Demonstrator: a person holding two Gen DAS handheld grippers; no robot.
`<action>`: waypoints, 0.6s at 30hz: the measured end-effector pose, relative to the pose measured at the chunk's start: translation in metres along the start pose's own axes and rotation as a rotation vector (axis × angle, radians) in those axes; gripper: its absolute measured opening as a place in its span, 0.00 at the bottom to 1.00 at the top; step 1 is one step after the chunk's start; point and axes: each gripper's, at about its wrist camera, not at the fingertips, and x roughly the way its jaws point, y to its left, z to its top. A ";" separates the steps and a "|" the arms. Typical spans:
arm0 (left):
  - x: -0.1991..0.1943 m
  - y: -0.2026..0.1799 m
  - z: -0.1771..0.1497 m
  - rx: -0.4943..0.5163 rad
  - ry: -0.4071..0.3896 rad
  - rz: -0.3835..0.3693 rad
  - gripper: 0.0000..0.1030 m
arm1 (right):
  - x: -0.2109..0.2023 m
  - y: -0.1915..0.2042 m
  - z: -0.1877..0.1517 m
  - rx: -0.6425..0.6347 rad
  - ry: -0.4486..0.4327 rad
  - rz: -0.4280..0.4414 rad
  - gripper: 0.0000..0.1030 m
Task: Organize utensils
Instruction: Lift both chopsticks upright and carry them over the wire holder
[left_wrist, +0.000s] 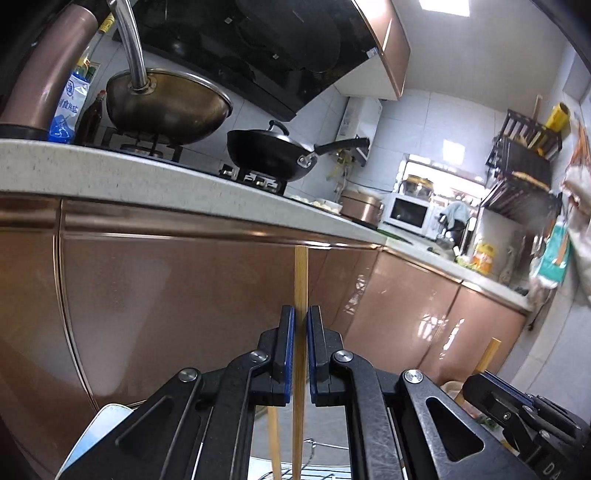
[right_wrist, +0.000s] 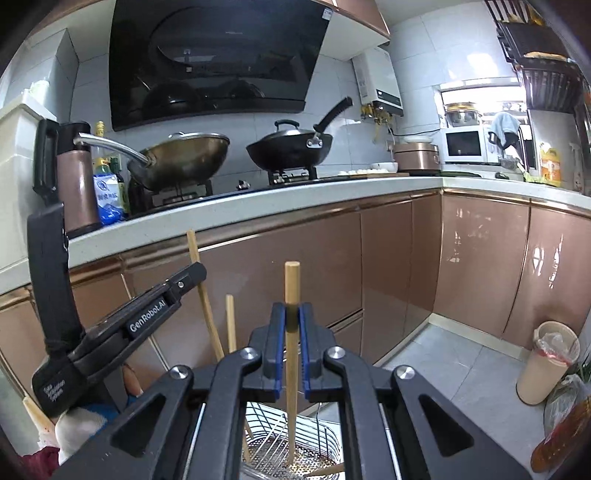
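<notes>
- Left gripper (left_wrist: 300, 314) sits at the bottom centre of the left wrist view, pointing almost level toward the copper-coloured cabinet doors (left_wrist: 166, 288), its blue-padded jaws pressed together on a thin bamboo chopstick (left_wrist: 300, 280) that stands upright between them.
- That chopstick rises above the fingertips to just under the countertop (left_wrist: 147, 173) edge and runs down out of the lower frame; a second chopstick (left_wrist: 274, 439) shows beside it, low in the frame and outside the jaws.
- Right gripper (right_wrist: 291, 314) fills the bottom centre of the right wrist view, tipped a little downward, jaws clamped on a thicker wooden stick (right_wrist: 291, 288) held upright.
- Its lower end reaches into a wire utensil basket (right_wrist: 288, 446) at the bottom centre, where it stands among other wooden pieces.
- In the right wrist view the left gripper (right_wrist: 197, 271) comes in from the lower left, angled up to the right; a gloved hand (right_wrist: 79, 428) grips its handle at the lower left corner.
- Two more chopsticks (right_wrist: 207, 310) stand just beside the left gripper in that view, leaning slightly left.
- On the counter behind, in the upper half of the frame, sit a steel wok (right_wrist: 184, 158) and a black lidded pan (right_wrist: 291, 147).
</notes>
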 end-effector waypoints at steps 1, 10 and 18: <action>0.002 0.000 -0.005 0.002 0.001 0.007 0.06 | 0.003 0.001 -0.005 -0.005 0.006 -0.002 0.06; 0.013 0.008 -0.032 -0.001 0.049 0.048 0.06 | 0.007 0.007 -0.030 -0.043 0.023 -0.033 0.07; 0.009 0.012 -0.035 0.019 0.070 0.073 0.06 | 0.000 0.002 -0.033 -0.043 0.042 -0.041 0.07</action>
